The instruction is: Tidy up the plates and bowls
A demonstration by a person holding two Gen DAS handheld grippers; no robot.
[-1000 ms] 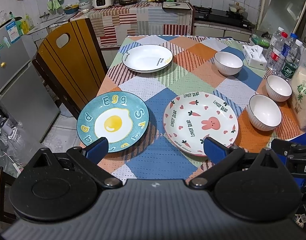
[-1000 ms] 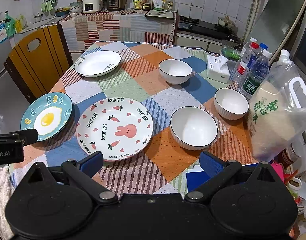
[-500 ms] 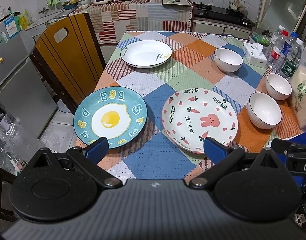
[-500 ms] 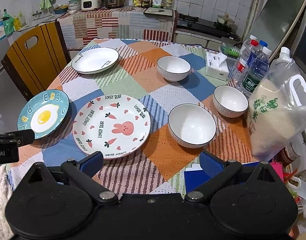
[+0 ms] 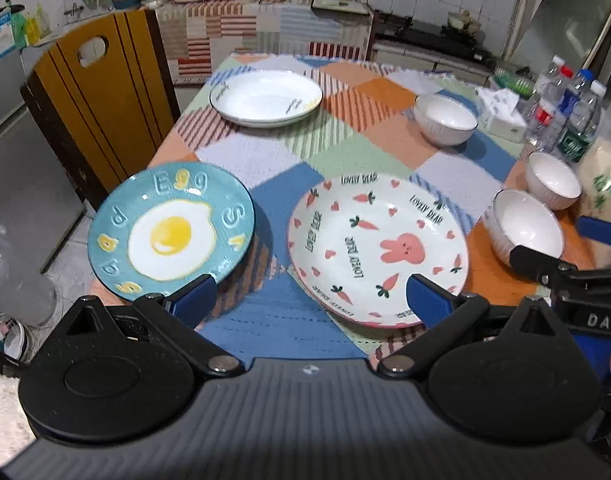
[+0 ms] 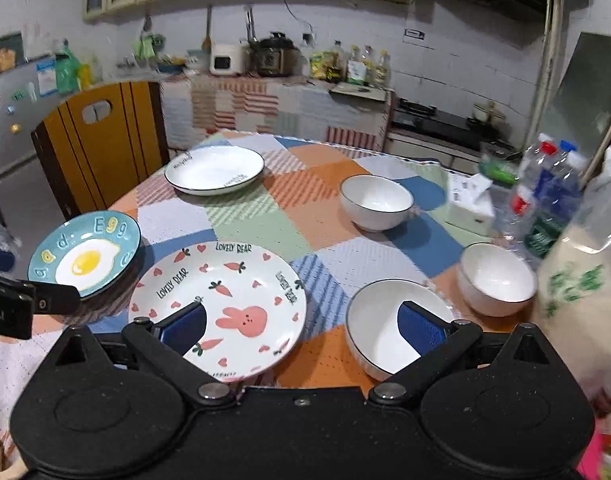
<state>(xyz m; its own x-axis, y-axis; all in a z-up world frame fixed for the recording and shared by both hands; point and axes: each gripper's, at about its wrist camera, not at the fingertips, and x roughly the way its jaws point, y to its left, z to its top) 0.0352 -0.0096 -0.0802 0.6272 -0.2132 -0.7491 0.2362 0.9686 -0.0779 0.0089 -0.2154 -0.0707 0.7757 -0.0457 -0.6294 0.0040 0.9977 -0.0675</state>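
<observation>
Both grippers are spread wide and hold nothing. Between the left gripper (image 5: 309, 300) fingers lies bare patchwork tablecloth (image 5: 277, 320), the egg plate (image 5: 171, 232) at one blue tip, the rabbit plate (image 5: 377, 246) at the other. Over that rabbit plate and the nearest bowl (image 6: 385, 328) hangs the right gripper (image 6: 303, 328). Farther off sit two more bowls (image 6: 495, 278) (image 6: 375, 200) and a white plate (image 6: 213, 170).

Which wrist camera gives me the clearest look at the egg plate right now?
The left wrist view: the egg plate sits close, large and nearly whole. In the right wrist view it is smaller, at the far left, partly behind the left gripper.
</observation>
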